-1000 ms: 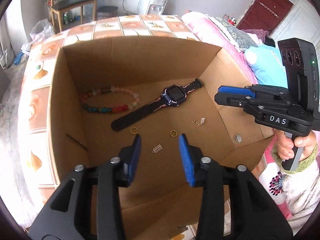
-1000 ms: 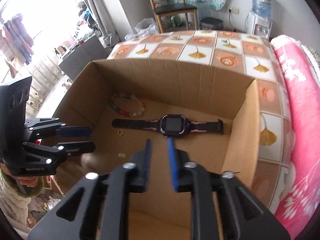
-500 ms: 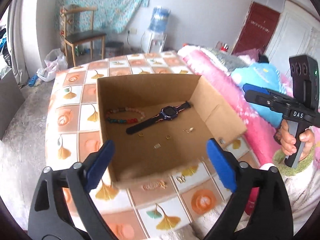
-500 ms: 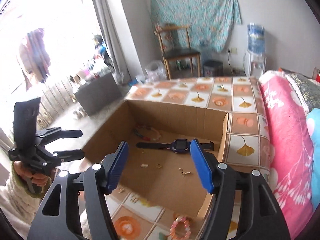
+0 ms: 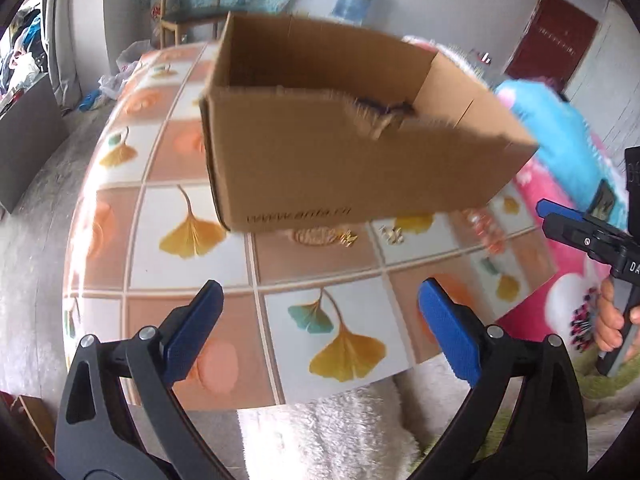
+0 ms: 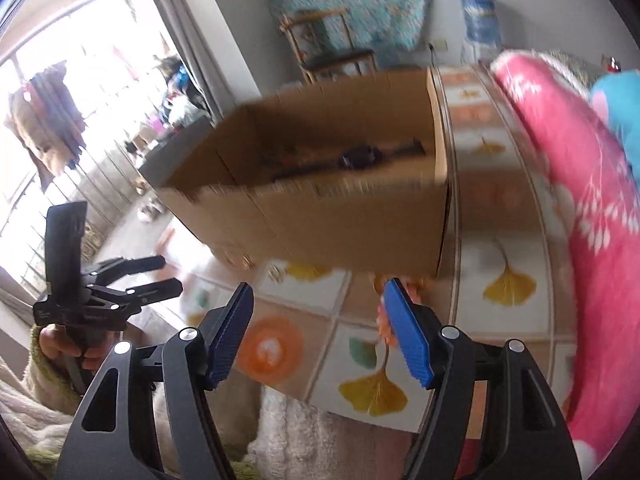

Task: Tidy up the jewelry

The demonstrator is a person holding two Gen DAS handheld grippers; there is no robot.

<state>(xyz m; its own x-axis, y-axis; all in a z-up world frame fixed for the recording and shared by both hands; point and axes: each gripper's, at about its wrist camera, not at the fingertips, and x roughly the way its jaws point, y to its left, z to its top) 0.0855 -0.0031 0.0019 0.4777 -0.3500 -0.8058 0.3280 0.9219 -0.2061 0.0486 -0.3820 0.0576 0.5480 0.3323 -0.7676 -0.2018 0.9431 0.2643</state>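
inside box (image 6: 320,216): watch (image 6: 360,158) blurred | left tool (image 5: 320,336) spread | right tool (image 6: 320,332) spread, empty

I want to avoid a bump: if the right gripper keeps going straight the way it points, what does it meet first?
Probably the tiled tabletop just before the cardboard box; the open right gripper points down at it, nothing between. Depth is blurred, so unsure.

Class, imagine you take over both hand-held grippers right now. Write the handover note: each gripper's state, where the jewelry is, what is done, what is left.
Left hand-held gripper: open, empty, jaws just opened wide.
Right hand-held gripper: open, empty, jaws just closing slightly.
Cardboard box on the tiled table; a watch lies inside.
Done: watch boxed.
Left: gold pieces and a bead bracelet, blurred, lie on the table beside the box.
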